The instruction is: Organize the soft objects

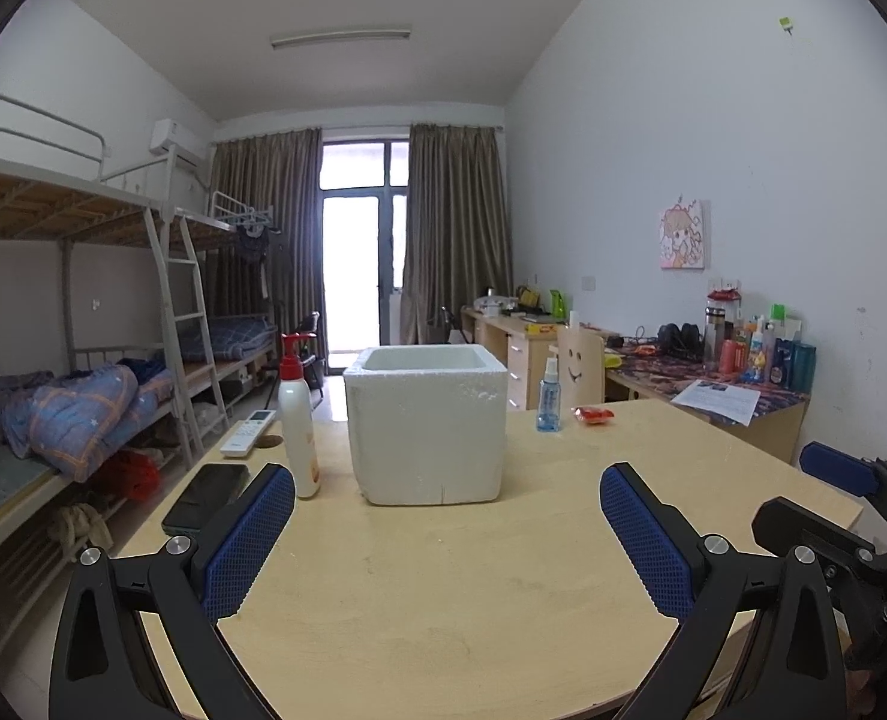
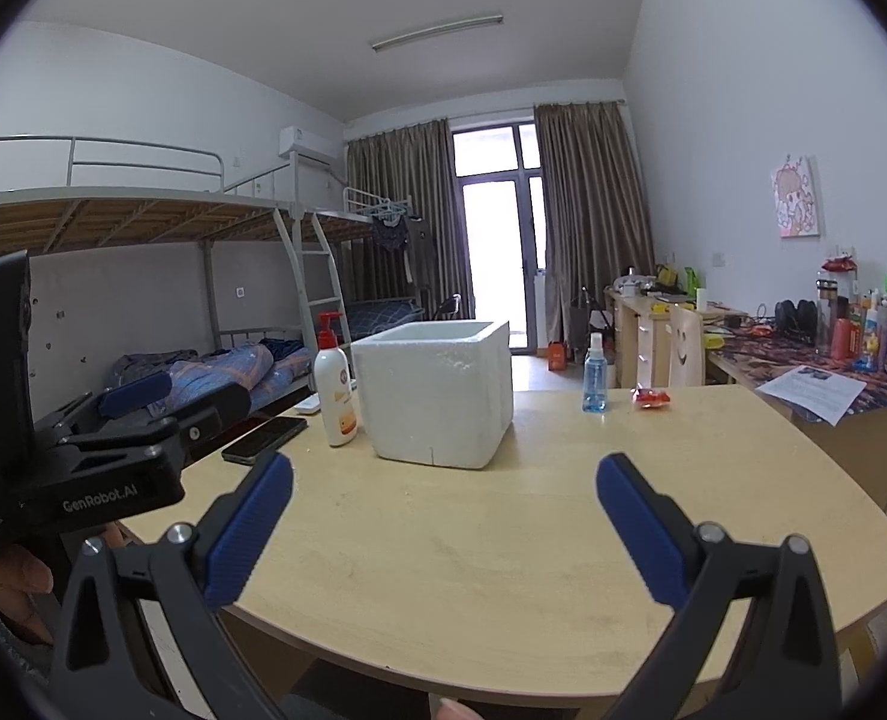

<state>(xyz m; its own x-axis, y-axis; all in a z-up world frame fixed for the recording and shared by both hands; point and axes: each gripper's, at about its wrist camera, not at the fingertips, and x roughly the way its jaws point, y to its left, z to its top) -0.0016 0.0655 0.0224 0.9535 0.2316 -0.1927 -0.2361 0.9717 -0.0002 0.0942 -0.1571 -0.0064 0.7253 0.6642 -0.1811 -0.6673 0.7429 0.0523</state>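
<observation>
Left claw (image 1: 446, 534) and right claw (image 2: 443, 525): both wide apart, empty, above tabletop (image 1: 503, 570). White foam box (image 1: 428, 423) stands ahead, red packet (image 1: 593, 414) well right of it.

On the desk (image 1: 443, 570) the foam box (image 1: 426, 426) stands near the middle, towards the far edge. Just left of it stands a pump bottle (image 1: 298, 420). A remote control (image 1: 249, 425) lies behind the bottle by the far left corner, and a phone (image 1: 206, 498) lies before it along the left edge. Right of the box, near the far edge, stands a spray bottle (image 1: 549, 395), and a small packet (image 1: 593, 414) lies further right. Both grippers hang over the near edge.
</observation>
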